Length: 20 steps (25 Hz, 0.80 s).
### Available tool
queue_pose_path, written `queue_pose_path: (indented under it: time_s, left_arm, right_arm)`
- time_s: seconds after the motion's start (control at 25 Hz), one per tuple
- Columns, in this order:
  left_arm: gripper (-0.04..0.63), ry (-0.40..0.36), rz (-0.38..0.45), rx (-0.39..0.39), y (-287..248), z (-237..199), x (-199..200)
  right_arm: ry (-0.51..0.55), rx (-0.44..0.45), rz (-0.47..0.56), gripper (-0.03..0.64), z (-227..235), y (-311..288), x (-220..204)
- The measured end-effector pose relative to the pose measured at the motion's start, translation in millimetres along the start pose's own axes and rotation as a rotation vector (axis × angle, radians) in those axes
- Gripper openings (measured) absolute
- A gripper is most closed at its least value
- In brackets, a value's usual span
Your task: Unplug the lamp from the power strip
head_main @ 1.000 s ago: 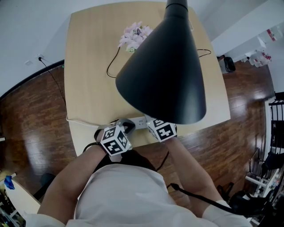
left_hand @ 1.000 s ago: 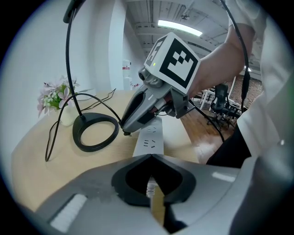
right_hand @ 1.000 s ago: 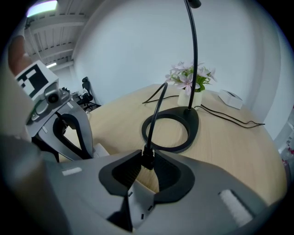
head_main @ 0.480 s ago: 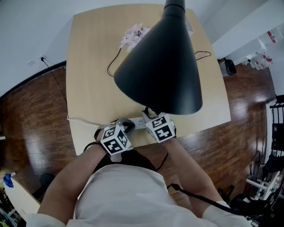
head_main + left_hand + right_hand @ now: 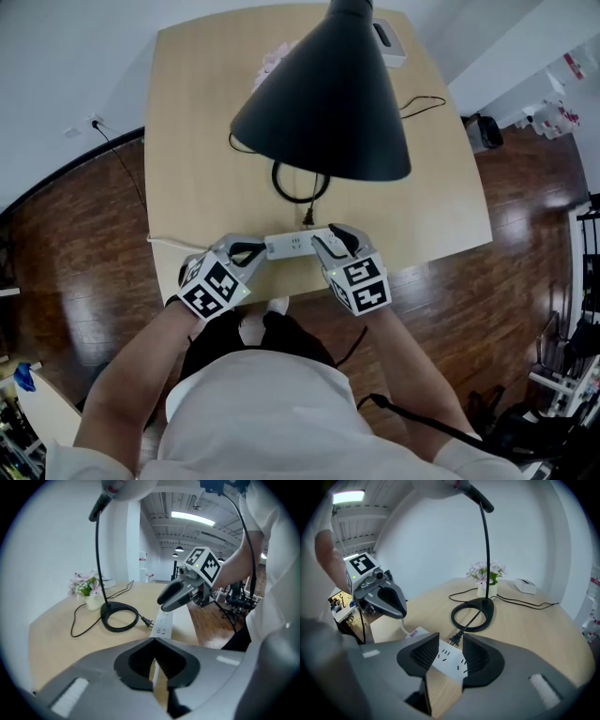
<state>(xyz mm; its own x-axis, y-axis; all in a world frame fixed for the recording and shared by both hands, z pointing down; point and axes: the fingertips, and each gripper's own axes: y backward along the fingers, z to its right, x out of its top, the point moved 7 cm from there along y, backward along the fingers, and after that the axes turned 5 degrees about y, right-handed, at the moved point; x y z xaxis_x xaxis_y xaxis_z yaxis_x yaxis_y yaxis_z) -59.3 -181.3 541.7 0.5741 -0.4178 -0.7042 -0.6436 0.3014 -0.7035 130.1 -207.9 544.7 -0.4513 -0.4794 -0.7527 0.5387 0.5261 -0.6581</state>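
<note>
Head view has the plug point(image 5: 307, 221) of the lamp point(image 5: 323, 103) now lying loose on the worktop point(image 5: 187, 141) just beside the power strip point(image 5: 289, 246), so it's basically unplugged; left tongs point(image 5: 242, 251) sit pinched together over one end, right tongs point(image 5: 330, 234) spread around the other, gripping nothing.

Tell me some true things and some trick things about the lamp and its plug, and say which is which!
1. The lamp's plug is out of the power strip and lies on the table. True.
2. The right gripper has its jaws shut tight. False: they are apart, with the strip's end between them.
3. Flowers stand on the table. True.
4. The lamp shade is white. False: it is black.
</note>
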Motion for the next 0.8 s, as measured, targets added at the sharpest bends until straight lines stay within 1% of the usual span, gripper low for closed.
queue_pose_path:
  time_s: [0.12, 0.28, 0.36, 0.44, 0.52, 0.6, 0.64, 0.72, 0.8]
  left_arm:
    - [0.006, 0.024, 0.058, 0.079, 48.8, -5.5, -0.3]
    - [0.006, 0.133, 0.146, 0.161, 116.8, -7.1, -5.1]
    - [0.006, 0.144, 0.177, 0.205, 146.0, -7.1, -8.0]
    - [0.006, 0.134, 0.192, 0.232, 170.0, -5.6, -11.8]
    - [0.006, 0.13, 0.196, 0.228, 193.6, -2.6, -14.1]
    - [0.006, 0.141, 0.201, 0.222, 223.2, 9.7, -19.7]
    - [0.006, 0.14, 0.217, 0.22, 236.7, 18.5, -23.7]
    - [0.006, 0.128, 0.286, 0.205, 252.2, 33.1, -29.9]
    - [0.006, 0.138, 0.364, 0.169, 263.5, 49.1, -36.9]
  right_arm:
    - [-0.016, -0.011, 0.037, 0.163, -13.4, 19.2, -4.8]
    - [-0.04, -0.041, 0.075, 0.161, -31.8, 47.5, -13.9]
    - [-0.051, -0.058, 0.078, 0.15, -41.3, 61.6, -18.8]
    - [-0.073, -0.077, 0.08, 0.144, -52.4, 75.6, -21.0]
    - [-0.093, -0.093, 0.095, 0.144, -69.3, 88.8, -14.3]
    - [-0.095, -0.084, 0.11, 0.144, -98.3, 100.6, -6.6]
    - [-0.09, -0.078, 0.115, 0.144, -114.9, 106.6, -5.4]
    - [-0.075, -0.096, 0.127, 0.144, -141.3, 121.0, -6.1]
    - [-0.06, -0.138, 0.138, 0.144, -163.5, 141.2, -5.2]
